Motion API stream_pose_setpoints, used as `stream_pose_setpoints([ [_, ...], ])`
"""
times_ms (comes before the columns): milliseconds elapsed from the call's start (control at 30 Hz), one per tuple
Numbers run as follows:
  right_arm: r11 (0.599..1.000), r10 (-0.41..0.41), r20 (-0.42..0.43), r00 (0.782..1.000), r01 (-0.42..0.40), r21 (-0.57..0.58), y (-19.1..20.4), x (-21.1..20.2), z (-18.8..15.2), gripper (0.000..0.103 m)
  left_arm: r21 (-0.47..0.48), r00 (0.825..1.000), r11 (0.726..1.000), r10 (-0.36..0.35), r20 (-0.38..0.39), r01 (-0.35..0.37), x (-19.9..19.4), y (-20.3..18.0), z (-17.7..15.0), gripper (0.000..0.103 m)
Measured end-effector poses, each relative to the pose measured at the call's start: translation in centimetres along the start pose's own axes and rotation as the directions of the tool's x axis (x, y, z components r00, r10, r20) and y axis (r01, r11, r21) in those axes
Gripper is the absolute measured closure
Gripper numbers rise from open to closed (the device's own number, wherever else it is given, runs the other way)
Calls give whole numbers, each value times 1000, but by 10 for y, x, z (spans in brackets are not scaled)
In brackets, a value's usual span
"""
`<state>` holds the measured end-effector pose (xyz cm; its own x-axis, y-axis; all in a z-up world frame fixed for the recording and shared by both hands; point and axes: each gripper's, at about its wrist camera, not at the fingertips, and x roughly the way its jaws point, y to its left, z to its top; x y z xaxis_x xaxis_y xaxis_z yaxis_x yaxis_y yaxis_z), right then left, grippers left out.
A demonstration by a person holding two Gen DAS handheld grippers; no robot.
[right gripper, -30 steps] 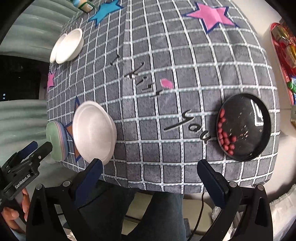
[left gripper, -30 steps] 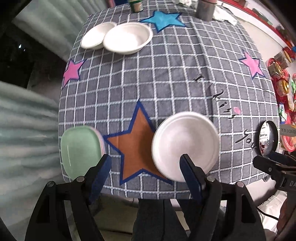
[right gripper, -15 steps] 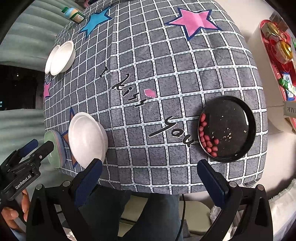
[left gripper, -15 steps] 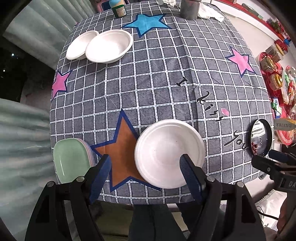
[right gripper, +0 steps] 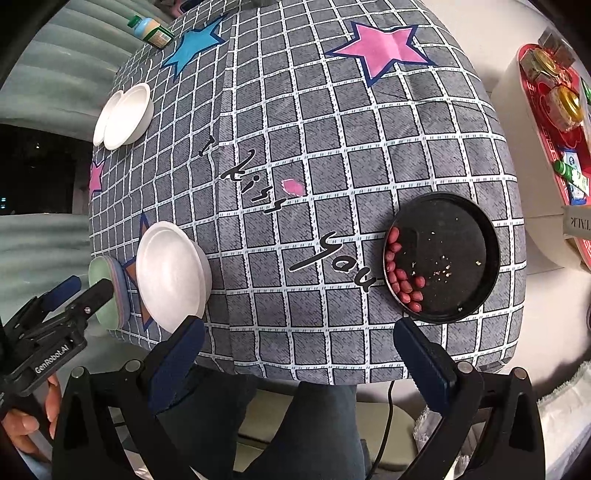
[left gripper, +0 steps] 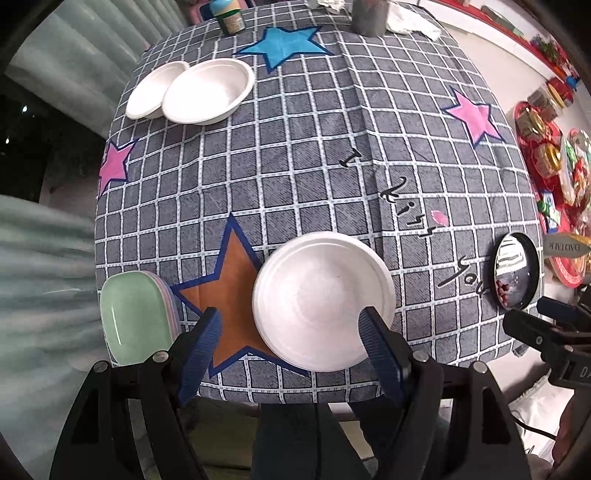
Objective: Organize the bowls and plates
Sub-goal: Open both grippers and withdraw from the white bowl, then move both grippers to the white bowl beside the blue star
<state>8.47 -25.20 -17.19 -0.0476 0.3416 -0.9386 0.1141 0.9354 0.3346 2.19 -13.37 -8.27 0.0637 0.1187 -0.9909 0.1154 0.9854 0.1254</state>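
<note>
A white plate (left gripper: 321, 302) lies near the table's front edge, partly on the brown star; it also shows in the right wrist view (right gripper: 170, 275). A stack of plates with a green one on top (left gripper: 133, 317) sits at the front left corner. Two white bowls (left gripper: 208, 90) sit at the far left. A black plate with red peanuts (right gripper: 443, 256) lies at the front right. My left gripper (left gripper: 290, 350) is open, above the front edge, near the white plate. My right gripper (right gripper: 295, 354) is open and empty, at the front edge between the white and black plates.
The table has a grey checked cloth (left gripper: 314, 147) with coloured stars. A small bottle (left gripper: 227, 16) and a grey cup (left gripper: 369, 14) stand at the far edge. A red tray of goods (right gripper: 561, 118) sits on a surface to the right. A person's legs show below.
Both gripper views have shifted slightly over the table; the left one moved back up and closer to the white plate. Both grippers stay open. The dishes have not moved.
</note>
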Motion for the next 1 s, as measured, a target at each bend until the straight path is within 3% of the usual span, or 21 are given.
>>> stream_pose_setpoints([
  [267, 999, 10, 18, 1000, -11, 34, -3, -5, 0, 0, 32, 999, 999, -13, 45, 12, -14, -3, 9, 24],
  [600, 999, -23, 55, 998, 25, -30, 39, -15, 35, 0, -90, 982, 993, -60, 181, 77, -49, 58, 46, 24],
  [767, 992, -74, 64, 995, 80, -100, 80, -9, 72, 0, -163, 983, 984, -37, 182, 68, -33, 108, 62, 24],
  [1000, 979, -131, 50, 990, 137, -149, 144, 22, 134, 0, -225, 992, 972, -40, 122, 67, 18, 171, 99, 24],
])
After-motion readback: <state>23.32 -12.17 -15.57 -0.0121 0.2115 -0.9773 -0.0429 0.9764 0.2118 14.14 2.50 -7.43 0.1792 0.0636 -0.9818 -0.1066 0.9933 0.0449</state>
